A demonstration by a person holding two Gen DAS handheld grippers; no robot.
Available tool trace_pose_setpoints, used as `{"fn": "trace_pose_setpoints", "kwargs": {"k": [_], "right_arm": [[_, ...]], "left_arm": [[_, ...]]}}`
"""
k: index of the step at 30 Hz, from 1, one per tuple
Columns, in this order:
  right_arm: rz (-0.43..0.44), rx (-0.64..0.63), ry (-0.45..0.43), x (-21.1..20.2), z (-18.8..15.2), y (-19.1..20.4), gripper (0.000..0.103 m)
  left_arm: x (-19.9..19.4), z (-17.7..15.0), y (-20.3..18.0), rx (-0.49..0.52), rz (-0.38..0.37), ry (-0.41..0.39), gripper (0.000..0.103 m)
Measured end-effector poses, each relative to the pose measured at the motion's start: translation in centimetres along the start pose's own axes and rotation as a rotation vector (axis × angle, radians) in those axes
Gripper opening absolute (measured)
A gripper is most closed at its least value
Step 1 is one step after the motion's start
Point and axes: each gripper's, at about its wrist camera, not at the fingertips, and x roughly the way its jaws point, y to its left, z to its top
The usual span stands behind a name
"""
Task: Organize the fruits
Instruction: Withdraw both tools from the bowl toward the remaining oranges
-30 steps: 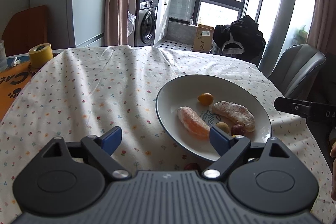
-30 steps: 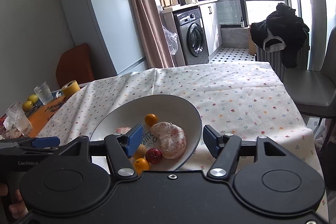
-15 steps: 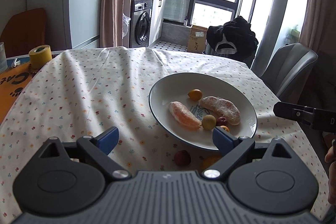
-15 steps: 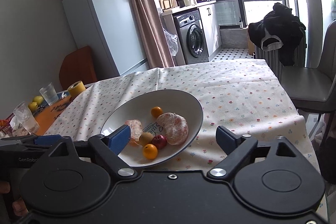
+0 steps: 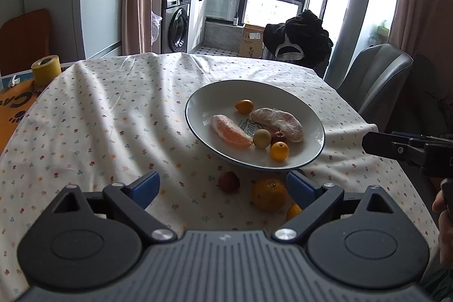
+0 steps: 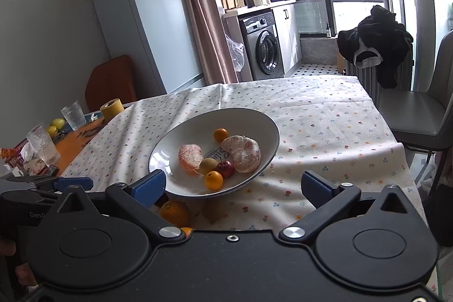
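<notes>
Orange (image 5: 268, 194): on the tablecloth (image 5: 113, 118), just beside the near rim of the plate (image 5: 198, 95); likely firm, rollable, best pinched across its middle.
Small red fruit (image 5: 228, 181): beside it, probably light.
Left gripper (image 5: 223, 186): wide open, empty, touching nothing.
Right gripper (image 6: 233, 184): wide open, empty.

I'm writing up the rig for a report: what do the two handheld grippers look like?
Both are black plastic, with two rounded disc housings, silver pivot screws and blue pads on the jaws. The left gripper has a grey ribbed body with a small logo. The right gripper has a smooth black body. White "GenR..." lettering shows on the left gripper's side in the right wrist view. No cables or sleeves are visible.
</notes>
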Motion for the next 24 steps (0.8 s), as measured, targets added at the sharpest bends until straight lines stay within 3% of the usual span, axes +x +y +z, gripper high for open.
{"fn": "trace_pose_setpoints", "kwargs": {"k": [13,24], "right_arm": [[0.025,-0.041,-0.050,-2.5,-1.3,1.6,0.103],[0.043,-0.029,0.035,-2.3,-2.5,2.1,0.103]], "left_arm": [[-2.2,-1.2,-0.4,0.039,-0.020,0.000,0.095],[-2.7,-2.5,0.7,0.014,-0.016,0.019,0.095]]}}
